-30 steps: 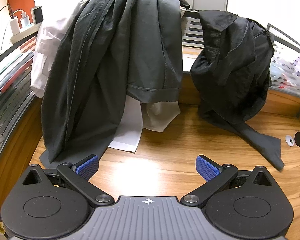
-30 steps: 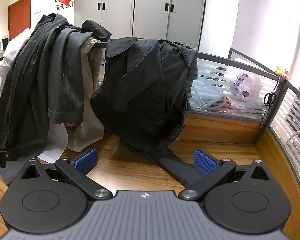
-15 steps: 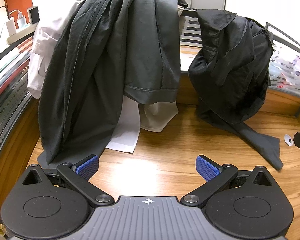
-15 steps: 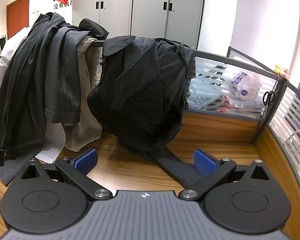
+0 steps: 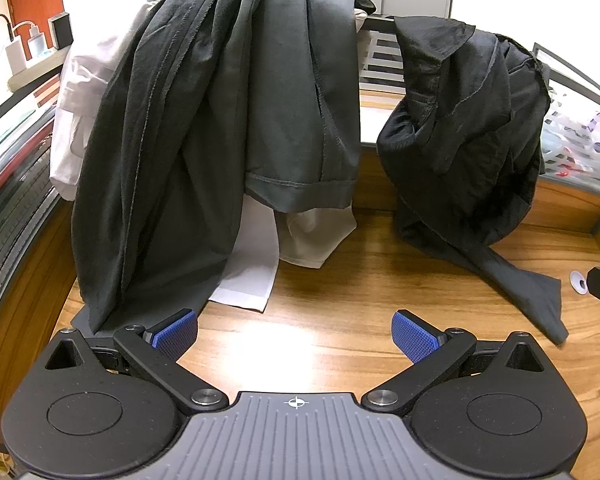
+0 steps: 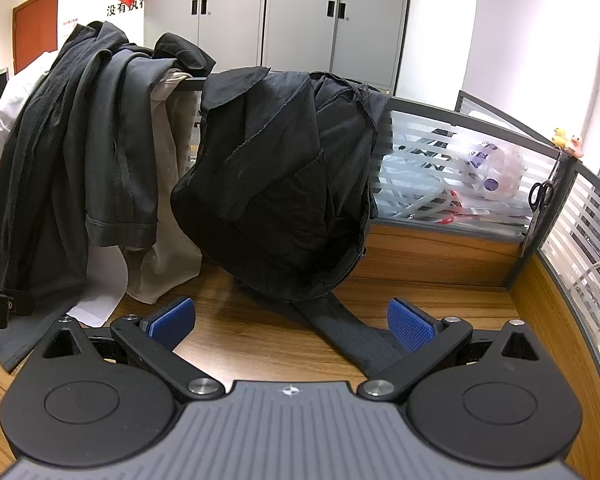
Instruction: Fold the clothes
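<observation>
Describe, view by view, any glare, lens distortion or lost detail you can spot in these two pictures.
Left wrist view: a bright glare patch on the wooden desk between the open left gripper fingers; dark corners and bowed edges from the fisheye. Right wrist view: partition rail curves; black garment folds sink into shadow.

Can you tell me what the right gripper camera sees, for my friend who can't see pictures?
The open right gripper hovers over a wooden desk, facing a black garment draped over the partition. More dark and pale clothes hang to its left.

Bright, sharp, fisheye-bent edges, desktop glare
</observation>
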Action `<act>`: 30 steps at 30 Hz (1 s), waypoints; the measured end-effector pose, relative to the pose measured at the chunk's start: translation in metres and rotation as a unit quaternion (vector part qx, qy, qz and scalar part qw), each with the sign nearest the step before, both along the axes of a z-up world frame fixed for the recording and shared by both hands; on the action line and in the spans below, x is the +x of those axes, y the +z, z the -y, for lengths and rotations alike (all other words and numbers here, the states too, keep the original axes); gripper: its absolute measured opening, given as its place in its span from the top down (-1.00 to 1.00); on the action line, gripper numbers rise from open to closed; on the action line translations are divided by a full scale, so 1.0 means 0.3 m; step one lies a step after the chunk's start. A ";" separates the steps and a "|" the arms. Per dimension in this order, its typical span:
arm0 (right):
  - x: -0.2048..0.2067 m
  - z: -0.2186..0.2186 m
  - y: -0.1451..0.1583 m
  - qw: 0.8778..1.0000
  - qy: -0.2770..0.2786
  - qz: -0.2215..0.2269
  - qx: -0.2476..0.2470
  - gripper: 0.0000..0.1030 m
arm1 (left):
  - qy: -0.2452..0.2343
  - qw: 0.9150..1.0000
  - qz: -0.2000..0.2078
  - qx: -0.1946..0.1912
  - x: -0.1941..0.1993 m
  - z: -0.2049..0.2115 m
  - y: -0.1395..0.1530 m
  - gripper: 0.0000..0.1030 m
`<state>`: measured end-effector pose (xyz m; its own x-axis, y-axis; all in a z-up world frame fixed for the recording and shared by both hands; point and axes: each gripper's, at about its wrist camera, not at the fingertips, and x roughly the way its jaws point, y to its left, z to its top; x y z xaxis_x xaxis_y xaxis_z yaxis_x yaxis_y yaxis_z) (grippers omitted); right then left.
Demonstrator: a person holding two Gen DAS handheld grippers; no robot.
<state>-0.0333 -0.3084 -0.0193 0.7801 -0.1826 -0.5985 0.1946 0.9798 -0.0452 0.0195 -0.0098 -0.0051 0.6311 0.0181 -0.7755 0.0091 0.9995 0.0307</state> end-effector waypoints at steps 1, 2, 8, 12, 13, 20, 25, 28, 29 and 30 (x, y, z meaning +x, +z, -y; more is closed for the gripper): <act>0.003 0.003 0.000 1.000 0.000 0.000 0.000 -1.00 | 0.000 1.000 0.000 0.000 0.004 0.002 0.000 -1.00; 0.007 0.004 0.000 1.000 0.000 0.000 0.000 -1.00 | 0.000 1.000 0.000 0.000 0.007 0.003 0.001 -1.00; 0.021 0.015 -0.003 1.000 -0.003 -0.002 0.001 -1.00 | -0.005 1.000 0.000 0.001 0.027 0.010 -0.003 -1.00; 0.030 0.024 -0.007 1.000 -0.004 -0.003 0.003 -1.00 | -0.005 1.000 -0.003 0.003 0.035 0.009 -0.012 -1.00; 0.034 0.026 -0.008 1.000 -0.004 -0.004 0.003 -1.00 | -0.006 1.000 -0.003 0.003 0.037 0.009 -0.014 -1.00; 0.087 0.051 -0.007 1.000 0.007 -0.002 0.006 -1.00 | -0.004 1.000 -0.010 0.005 0.050 -0.005 -0.033 -1.00; 0.183 0.095 0.009 1.000 0.013 0.008 0.009 -1.00 | -0.004 1.000 -0.009 0.012 0.065 -0.025 -0.050 -1.00; 0.262 0.126 0.019 1.000 0.013 0.016 0.007 -1.00 | -0.008 1.000 -0.013 0.012 0.082 -0.032 -0.064 -1.00; 0.293 0.139 0.019 1.000 0.011 0.019 0.008 -1.00 | -0.009 1.000 -0.015 0.013 0.088 -0.035 -0.070 -1.00; 0.324 0.152 0.019 1.000 0.009 0.021 0.009 -1.00 | -0.010 1.000 -0.015 0.013 0.093 -0.038 -0.075 -1.00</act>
